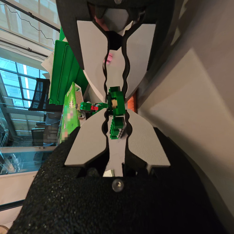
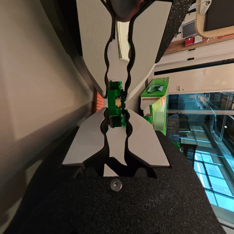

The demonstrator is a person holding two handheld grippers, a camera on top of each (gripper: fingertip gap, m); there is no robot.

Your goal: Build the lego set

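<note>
My two grippers face each other over the white table and meet on one green lego assembly (image 1: pixel 117 102) with a tan piece in its middle. In the left wrist view my left gripper (image 1: pixel 116 114) comes up from below, shut on the assembly's lower green and grey block (image 1: pixel 117 127). The right gripper (image 1: pixel 115 98) comes down from above, shut on its upper part. The right wrist view mirrors this. There the right gripper (image 2: pixel 116 111) is at the bottom, shut on the green assembly (image 2: pixel 114 101), and the left gripper (image 2: pixel 115 96) is at the top.
Behind the assembly lie a second small green build with a red piece (image 1: pixel 93 107), a green lego box (image 1: pixel 70 114) (image 2: pixel 158 105), green plastic bins (image 1: pixel 64 70), an orange object (image 1: pixel 131 103), a pink piece (image 1: pixel 109 58) and a booklet (image 2: pixel 122 40). My left and right fingertips are right by each other.
</note>
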